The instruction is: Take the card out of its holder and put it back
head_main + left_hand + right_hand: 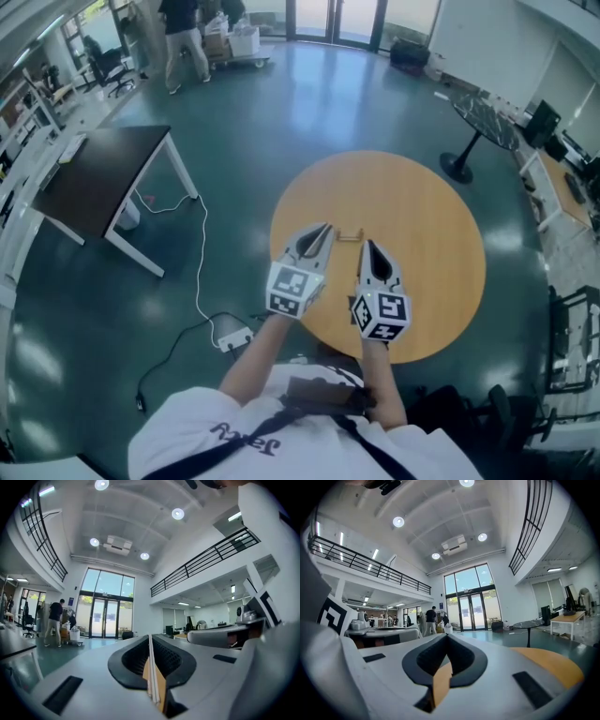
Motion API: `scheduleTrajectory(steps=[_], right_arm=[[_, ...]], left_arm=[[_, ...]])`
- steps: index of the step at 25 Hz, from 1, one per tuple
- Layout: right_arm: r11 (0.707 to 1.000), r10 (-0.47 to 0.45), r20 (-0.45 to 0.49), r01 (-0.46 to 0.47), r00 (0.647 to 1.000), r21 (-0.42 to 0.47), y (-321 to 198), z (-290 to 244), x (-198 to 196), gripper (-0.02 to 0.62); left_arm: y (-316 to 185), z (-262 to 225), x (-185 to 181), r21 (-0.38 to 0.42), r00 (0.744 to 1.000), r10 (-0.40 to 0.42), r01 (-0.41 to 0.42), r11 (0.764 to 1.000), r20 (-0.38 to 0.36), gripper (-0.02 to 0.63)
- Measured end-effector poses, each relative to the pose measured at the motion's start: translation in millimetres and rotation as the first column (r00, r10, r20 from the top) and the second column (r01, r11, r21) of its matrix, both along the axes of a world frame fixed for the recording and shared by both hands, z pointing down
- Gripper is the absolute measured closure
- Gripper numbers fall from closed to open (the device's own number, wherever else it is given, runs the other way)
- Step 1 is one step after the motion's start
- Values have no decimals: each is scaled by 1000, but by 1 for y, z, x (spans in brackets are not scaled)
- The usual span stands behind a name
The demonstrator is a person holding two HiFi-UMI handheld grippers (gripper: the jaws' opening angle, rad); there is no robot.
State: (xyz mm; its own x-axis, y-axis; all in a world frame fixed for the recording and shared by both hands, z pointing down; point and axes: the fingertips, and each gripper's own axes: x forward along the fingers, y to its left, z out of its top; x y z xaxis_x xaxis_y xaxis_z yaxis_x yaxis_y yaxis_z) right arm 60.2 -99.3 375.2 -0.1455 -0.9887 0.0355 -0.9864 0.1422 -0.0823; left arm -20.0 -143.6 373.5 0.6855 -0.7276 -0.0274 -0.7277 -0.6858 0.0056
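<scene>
There are two grippers, the left gripper point(325, 230) and the right gripper point(366, 246). There is one card point(151, 667), one holder point(349, 235), one round table point(422, 234), one desk point(94, 178), one pedestal table point(483, 117) and one floor cable point(202, 272). Four ceiling lights point(177, 513) shine overhead.

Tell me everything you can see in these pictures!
round table: one, orange-brown wood, middle of the room.
card holder: one, pale wood, on the round table, just past the gripper tips.
card: one, white, edge-on in the left gripper.
desk: one, dark top, white legs, left side.
small table: one, dark, top right.
cable: one, white, lying beside the desk.
people: at least two, far back.
left gripper: one, white, fingers shut on the card.
right gripper: one, white, fingers shut, nothing between them.
</scene>
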Motion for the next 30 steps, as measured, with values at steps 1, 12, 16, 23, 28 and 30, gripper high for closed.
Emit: scheduleTrajectory(steps=[1,12,16,23,28,30], right_arm=[[1000,-4,-2,4,1000,3,2,-1,-3,572],[1000,-6,-11,6,1000,8,17,-5,-11,572],[1000,11,-9,-11,1000,4,22,-2,-10,572],[999,32,-3,-32,999,1,23,1,-5,572],[999,42,-1,-42,999,-17,21,9,3,573],[999,48,4,-48,999,-22,19,12,5,572]], left_arm=[[4,1,-1,4,1000,-4,4,1000,-1,578],[24,0,-6,15,1000,1,-1,1000,-14,578],[29,1,-4,14,1000,17,-17,1000,-20,578],[31,6,4,4,999,52,-52,999,-14,578],[27,16,8,-18,998,60,-60,998,-8,578],[24,19,8,-28,998,62,-62,998,-9,578]])
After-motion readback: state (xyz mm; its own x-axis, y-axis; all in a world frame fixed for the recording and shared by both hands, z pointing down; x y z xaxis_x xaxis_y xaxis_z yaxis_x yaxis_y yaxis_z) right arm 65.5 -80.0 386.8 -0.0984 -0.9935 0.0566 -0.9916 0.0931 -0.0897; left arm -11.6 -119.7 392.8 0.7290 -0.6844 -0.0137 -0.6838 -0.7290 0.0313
